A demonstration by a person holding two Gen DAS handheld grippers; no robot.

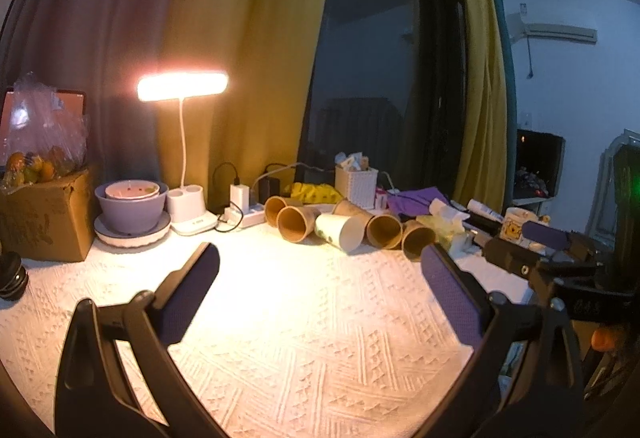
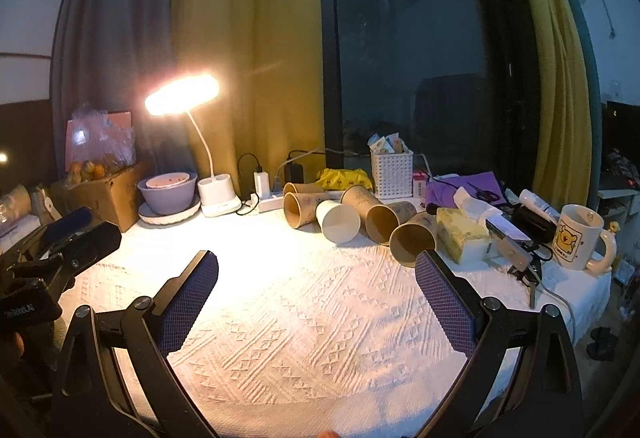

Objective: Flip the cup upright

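You are holding both grippers above the white cloth [image 2: 304, 322], and neither is carrying anything. The left gripper [image 1: 320, 298] is standing with its jaws wide apart, bare cloth showing between the pads; the right gripper [image 2: 316, 302] is spread just as wide, also over bare cloth.

The cups are lying on their sides in a loose row at the far edge of the cloth, mouths facing you, well apart from both grippers. The white cup [image 2: 338, 220] is sitting near the middle of the row, with brown cups touching or just beside it: one pair [image 2: 298, 208] to its left, another brown cup [image 2: 382, 224] to its right, and a further one [image 2: 412, 242] nearest the right pad. A yellow box [image 2: 460, 238] is resting just beside that last cup, and a mug [image 2: 576, 238] is standing upright farther right.

These are looking like paper cups, so you are probably dealing with something very light, thin-walled and easy to crush. A hard squeeze near the open rim would likely dent it, and the smooth side may slip. Taking hold across the body nearer the stiffer base, with a gentle close, seems the safer choice. Because the cups are crowding one another, you are risking nudging a neighbour and sending it rolling; the end cup appears to be the easiest to reach.
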